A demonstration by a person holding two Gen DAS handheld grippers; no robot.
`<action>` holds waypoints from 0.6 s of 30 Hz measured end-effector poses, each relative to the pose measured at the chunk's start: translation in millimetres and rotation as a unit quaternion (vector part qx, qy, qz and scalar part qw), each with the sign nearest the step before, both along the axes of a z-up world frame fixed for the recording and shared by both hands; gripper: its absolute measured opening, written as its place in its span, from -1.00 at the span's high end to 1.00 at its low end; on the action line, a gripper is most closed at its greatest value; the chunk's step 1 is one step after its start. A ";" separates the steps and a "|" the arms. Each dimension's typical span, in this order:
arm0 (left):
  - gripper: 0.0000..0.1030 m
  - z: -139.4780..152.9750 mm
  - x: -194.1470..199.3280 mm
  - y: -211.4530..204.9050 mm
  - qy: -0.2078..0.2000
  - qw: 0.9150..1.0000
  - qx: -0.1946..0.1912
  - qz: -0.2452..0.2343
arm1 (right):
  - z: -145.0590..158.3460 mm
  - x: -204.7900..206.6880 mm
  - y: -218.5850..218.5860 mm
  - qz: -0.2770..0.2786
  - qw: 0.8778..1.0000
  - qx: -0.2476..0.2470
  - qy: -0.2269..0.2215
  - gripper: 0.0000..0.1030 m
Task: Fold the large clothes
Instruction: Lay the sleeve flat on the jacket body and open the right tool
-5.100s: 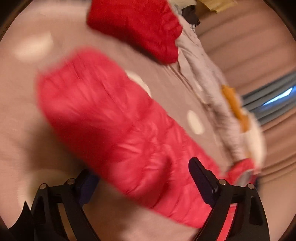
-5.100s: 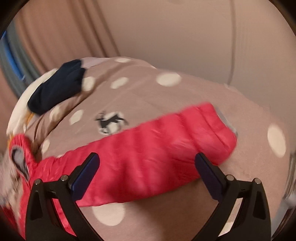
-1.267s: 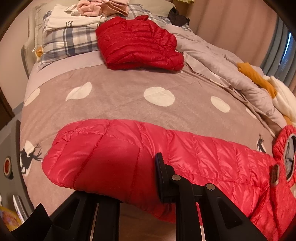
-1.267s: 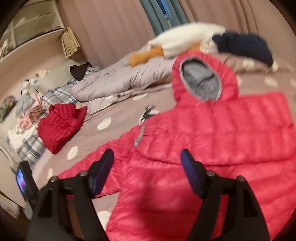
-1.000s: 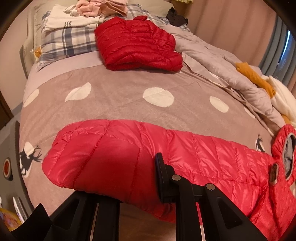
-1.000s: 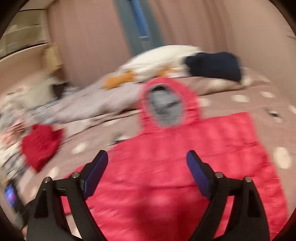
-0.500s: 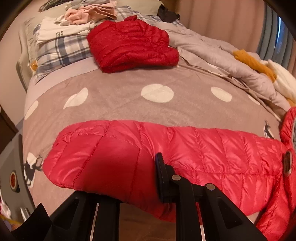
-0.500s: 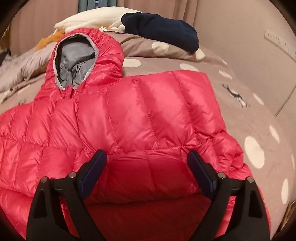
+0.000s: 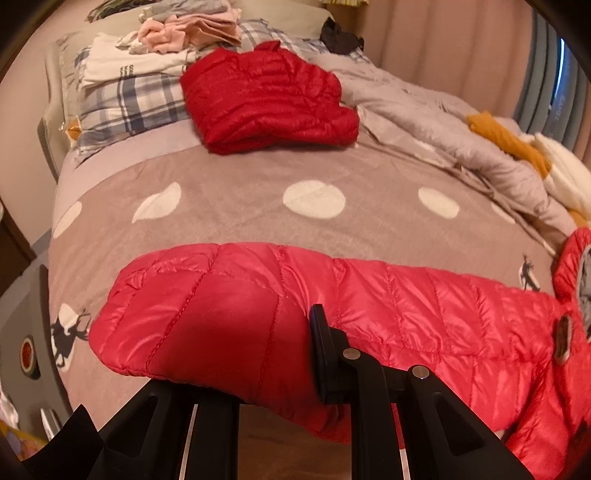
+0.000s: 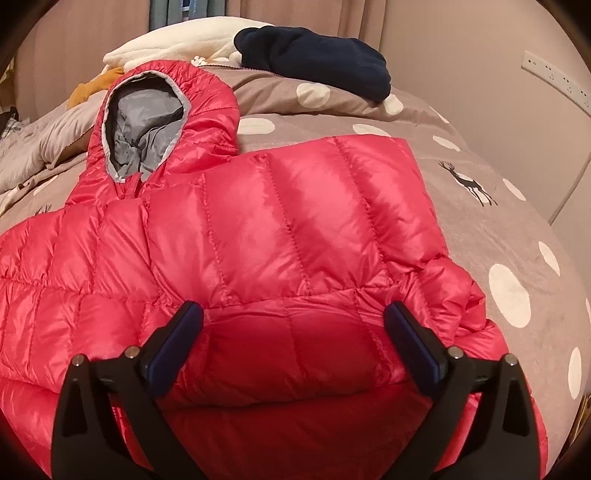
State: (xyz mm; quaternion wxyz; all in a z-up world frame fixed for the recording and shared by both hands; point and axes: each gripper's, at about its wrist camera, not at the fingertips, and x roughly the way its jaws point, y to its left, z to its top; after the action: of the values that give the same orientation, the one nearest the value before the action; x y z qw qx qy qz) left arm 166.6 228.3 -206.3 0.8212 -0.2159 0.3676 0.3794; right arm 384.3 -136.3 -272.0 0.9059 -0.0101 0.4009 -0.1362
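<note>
- Jacket (image 10: 258, 229): bright pink-red puffer, glossy shell, quilted in stitched panels that catch the light. Lies spread flat on the blanket (image 10: 498, 229), front side up.
- Hood (image 10: 162, 110) lies flat past the shoulders, opening upward, showing a crumpled grey lining with a pale grey edge.
- In the right wrist view, the near part of the body is folded over itself: a doubled layer ends in a puffy rounded edge, with wrinkles bunched at its right corner.
- In the left wrist view, a sleeve (image 9: 369, 295) runs across the blanket from the body at right to a rounded cuff end at left. A small dark round patch sits near the collar; its detail cannot be read.
- Left gripper (image 9: 310, 354): jaws pressed together, pinching the near edge of the sleeve close to the cuff; fabric bulges over the left finger and hides it.
- Right gripper (image 10: 293, 339): jaws spread wide and just been opening further; the folded edge of the jacket lies between the blue pads (image 10: 171, 343). Whether the pads touch the fabric I cannot tell.
- Blanket: taupe, white dots, small dark deer figures; covers the bed.
- Farther up the bed: a second red jacket (image 9: 266, 99), darker, folded, lying partly on a plaid pillow (image 9: 125, 103); pale clothes (image 9: 177, 33) piled behind it.
- Beside it: rumpled grey duvet (image 9: 443, 129), mustard cloth (image 9: 506, 136), white fleece (image 10: 177, 44), navy garment (image 10: 317, 55) lying past the hood.
</note>
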 end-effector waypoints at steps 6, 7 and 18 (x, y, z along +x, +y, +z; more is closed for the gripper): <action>0.66 14.7 1.6 -13.6 -0.025 0.999 0.039 0.002 | 11.4 -1.3 -4.2 -0.005 1.000 0.025 0.002 -0.97; 0.66 16.9 1.2 -15.8 -0.028 0.999 0.044 0.000 | 15.4 -3.4 -7.8 -0.006 0.999 0.043 0.002 -0.97; 0.66 53.8 16.8 -77.8 -0.094 0.992 0.040 -0.077 | 87.9 -58.2 -58.6 -0.013 0.985 0.165 -0.053 -0.97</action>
State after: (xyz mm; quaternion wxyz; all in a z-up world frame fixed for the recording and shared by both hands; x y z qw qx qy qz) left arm 183.4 150.5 -152.5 0.8866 -0.1886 0.2891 0.3077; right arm 326.1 -194.9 -184.0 0.9133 0.1517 0.3692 -0.0806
